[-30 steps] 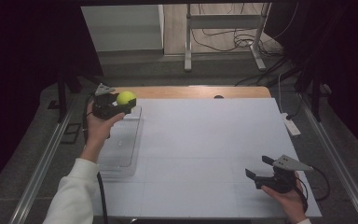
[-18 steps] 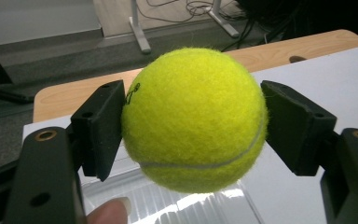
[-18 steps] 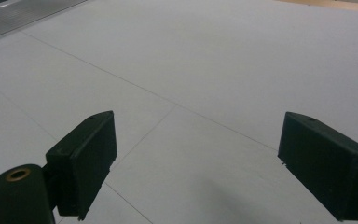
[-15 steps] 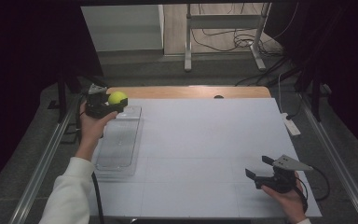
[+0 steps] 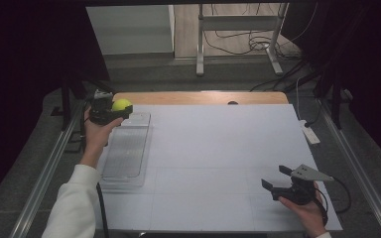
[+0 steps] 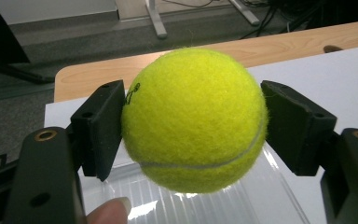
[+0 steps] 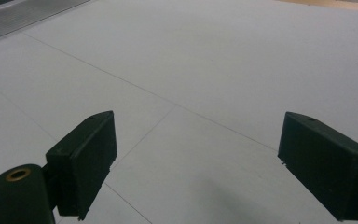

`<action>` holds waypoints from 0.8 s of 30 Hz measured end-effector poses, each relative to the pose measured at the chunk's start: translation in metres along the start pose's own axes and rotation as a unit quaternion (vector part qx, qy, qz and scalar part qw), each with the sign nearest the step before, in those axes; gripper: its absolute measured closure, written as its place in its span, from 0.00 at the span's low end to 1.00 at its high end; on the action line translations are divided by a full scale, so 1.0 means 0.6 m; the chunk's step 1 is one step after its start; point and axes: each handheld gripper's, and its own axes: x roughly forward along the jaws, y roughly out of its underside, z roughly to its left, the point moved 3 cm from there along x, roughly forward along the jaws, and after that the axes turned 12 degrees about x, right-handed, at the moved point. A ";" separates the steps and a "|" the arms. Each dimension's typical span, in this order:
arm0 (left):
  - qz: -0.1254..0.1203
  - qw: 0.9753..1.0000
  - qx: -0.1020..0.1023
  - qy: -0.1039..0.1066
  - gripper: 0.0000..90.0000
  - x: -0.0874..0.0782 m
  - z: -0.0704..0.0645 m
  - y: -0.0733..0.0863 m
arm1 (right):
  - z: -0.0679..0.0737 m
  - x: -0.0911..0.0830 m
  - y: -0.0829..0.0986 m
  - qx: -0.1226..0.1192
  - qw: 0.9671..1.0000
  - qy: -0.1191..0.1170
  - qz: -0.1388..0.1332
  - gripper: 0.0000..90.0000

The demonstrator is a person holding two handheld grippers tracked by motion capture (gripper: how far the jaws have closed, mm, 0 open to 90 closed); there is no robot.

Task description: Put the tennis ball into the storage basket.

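Left gripper (image 5: 110, 112) pinches the tennis ball (image 5: 121, 104) above the clear tray's (image 5: 125, 153) far end. Right gripper (image 5: 278, 178) hovers spread wide over bare white tabletop (image 5: 218, 148).

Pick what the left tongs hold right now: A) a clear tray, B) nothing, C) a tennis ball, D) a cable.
C: the left tongs are shut on the yellow ball, one jaw pressed to each side of it, held above the clear tray; the right tongs are open with nothing between the jaws.
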 end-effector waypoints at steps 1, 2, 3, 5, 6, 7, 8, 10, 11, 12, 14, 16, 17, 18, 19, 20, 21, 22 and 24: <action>0.000 1.000 0.000 0.000 0.30 0.000 0.000 0.000 | 0.000 0.000 0.000 0.000 1.000 0.000 0.000 0.13; 0.002 1.000 -0.001 -0.002 0.30 0.002 0.002 0.001 | 0.000 0.000 0.000 0.000 1.000 0.000 0.000 0.13; 0.004 1.000 -0.002 -0.003 0.30 0.004 0.004 0.003 | 0.000 0.000 0.000 0.000 1.000 0.000 0.000 0.13; 0.007 1.000 -0.003 -0.005 0.30 0.006 0.007 0.004 | 0.000 0.000 0.000 0.000 1.000 0.000 0.000 0.13; 0.008 1.000 -0.003 -0.006 0.30 0.007 0.009 0.005 | 0.000 0.000 0.000 0.000 1.000 0.000 0.000 0.13; 0.010 1.000 -0.005 -0.007 0.30 0.009 0.010 0.006 | 0.000 0.000 0.000 0.000 1.000 0.000 0.000 0.13; 0.013 1.000 -0.004 -0.008 0.30 0.011 0.011 0.007 | 0.000 0.000 0.000 0.000 1.000 -0.001 0.000 0.13; 0.017 1.000 -0.003 -0.009 0.30 0.014 0.013 0.009 | 0.000 0.000 0.000 0.000 1.000 -0.001 0.001 0.13; 0.021 1.000 -0.004 -0.010 0.30 0.018 0.014 0.010 | 0.000 0.000 0.001 0.000 1.000 -0.001 0.001 0.13; 0.025 1.000 -0.006 -0.011 0.30 0.020 0.015 0.012 | 0.000 0.000 0.001 0.000 1.000 -0.001 0.001 0.13; 0.031 0.999 -0.007 -0.012 0.30 0.025 0.018 0.015 | -0.001 0.000 0.001 0.001 1.000 0.000 0.001 0.13; 0.038 0.999 -0.009 -0.013 0.30 0.030 0.020 0.018 | -0.001 0.000 0.001 0.000 1.000 0.000 0.001 0.13; 0.041 0.999 -0.009 -0.014 0.30 0.033 0.021 0.020 | -0.001 0.000 0.001 0.000 1.000 0.000 0.001 0.13; 0.047 0.999 -0.007 -0.014 0.30 0.035 0.022 0.022 | -0.001 -0.001 0.001 0.000 1.000 0.000 0.001 0.13; 0.050 0.999 -0.007 -0.015 0.30 0.038 0.023 0.024 | -0.001 -0.001 0.001 0.001 1.000 -0.001 0.000 0.13; 0.054 0.998 -0.007 -0.015 0.30 0.040 0.024 0.025 | -0.001 -0.001 0.001 0.001 1.000 0.000 0.000 0.13; 0.054 0.998 -0.007 -0.015 0.30 0.040 0.024 0.025 | -0.001 -0.001 0.001 0.001 1.000 0.000 0.000 0.13; 0.055 0.998 -0.009 -0.016 0.30 0.042 0.025 0.027 | -0.001 -0.001 0.001 0.001 1.000 0.000 0.000 0.13; 0.060 0.998 -0.011 -0.018 0.30 0.046 0.027 0.030 | -0.002 -0.001 0.002 0.002 1.000 0.001 0.000 0.13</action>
